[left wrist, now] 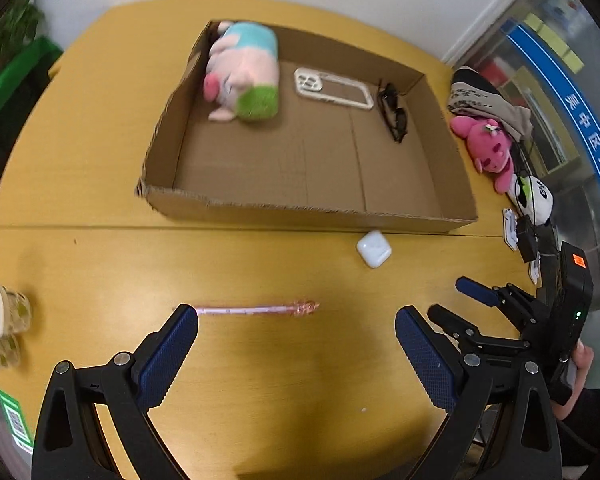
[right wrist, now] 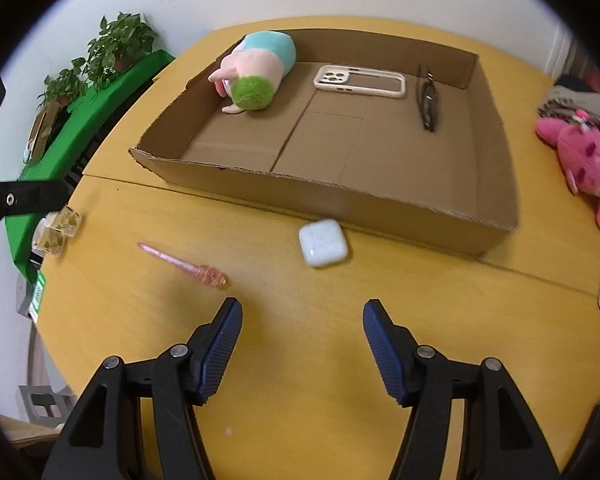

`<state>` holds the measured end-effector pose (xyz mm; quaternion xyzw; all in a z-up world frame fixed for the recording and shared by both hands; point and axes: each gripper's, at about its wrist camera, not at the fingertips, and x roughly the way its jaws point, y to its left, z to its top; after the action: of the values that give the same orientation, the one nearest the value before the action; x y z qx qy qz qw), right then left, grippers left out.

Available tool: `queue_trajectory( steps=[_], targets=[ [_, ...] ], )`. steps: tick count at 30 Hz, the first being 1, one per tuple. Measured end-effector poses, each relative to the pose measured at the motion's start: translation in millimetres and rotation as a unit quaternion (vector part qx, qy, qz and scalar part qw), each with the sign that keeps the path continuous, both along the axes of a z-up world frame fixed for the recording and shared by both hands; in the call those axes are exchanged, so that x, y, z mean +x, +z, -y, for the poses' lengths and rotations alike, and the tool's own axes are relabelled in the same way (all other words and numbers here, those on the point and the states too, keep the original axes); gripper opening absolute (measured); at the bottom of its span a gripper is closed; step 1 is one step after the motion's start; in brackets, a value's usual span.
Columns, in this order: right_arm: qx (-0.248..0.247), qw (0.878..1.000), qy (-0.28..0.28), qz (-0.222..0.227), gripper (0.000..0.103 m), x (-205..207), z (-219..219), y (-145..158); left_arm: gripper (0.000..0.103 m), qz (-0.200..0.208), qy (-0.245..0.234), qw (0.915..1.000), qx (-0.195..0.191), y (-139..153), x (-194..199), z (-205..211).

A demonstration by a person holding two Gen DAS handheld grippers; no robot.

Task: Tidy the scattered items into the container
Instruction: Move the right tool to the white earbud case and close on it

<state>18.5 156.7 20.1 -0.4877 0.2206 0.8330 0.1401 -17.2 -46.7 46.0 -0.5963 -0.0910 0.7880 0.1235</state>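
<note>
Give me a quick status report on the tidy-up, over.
Both tongs open and empty: left, right. Pink pen and white earbud case still on the table, outside the cardboard box. Nothing blocking either.

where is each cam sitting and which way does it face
Left wrist: sits on the left gripper, facing forward over the table at the cardboard box; the right gripper and a hand show at right.
Right wrist: sits on the right gripper, facing the same box.
Shared: box, pink pen, white earbud case.
</note>
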Motion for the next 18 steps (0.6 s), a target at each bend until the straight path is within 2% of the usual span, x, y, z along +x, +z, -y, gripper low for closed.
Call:
queue_trajectory(
  steps=[5, 10, 12, 15, 17, 18],
  targets=[
    [0.034, 0.999, 0.006, -0.004, 0.062, -29.5, -1.9, -30.8, 0.101, 0.029, 0.012, 0.999, 0.033, -30.6, -12.0, 1.2],
    [0.034, 0.999, 0.011, 0.004, 0.062, -52.7, -12.2, -56.7, 0.101, 0.043, -0.025, 0.9968, 0.063, -58.4, -32.1, -13.2],
    [0.034, 0.999, 0.022, 0.006, 0.062, -60.8, -14.8, -64.1, 0.101, 0.054, -0.046, 0.9935, 0.089, -69.7, -39.8, -21.2],
    [0.04, 0.998, 0.044, 0.012, 0.062, -67.8, -16.3, -73.1, 0.1, 0.064, -0.072, 0.9896, 0.107, -80.0, -48.2, -30.0],
    [0.043, 0.998, 0.051, 0.014, 0.059, -70.3, -19.0, -78.3, 0.1, 0.066, -0.09, 0.9867, 0.118, -85.1, -53.6, -36.0],
    [0.038, 0.998, 0.056, 0.016, 0.052, -71.4, -20.7, -82.2, 0.1, 0.067, -0.102, 0.9845, 0.126, -87.7, -57.2, -39.7]
  ],
)
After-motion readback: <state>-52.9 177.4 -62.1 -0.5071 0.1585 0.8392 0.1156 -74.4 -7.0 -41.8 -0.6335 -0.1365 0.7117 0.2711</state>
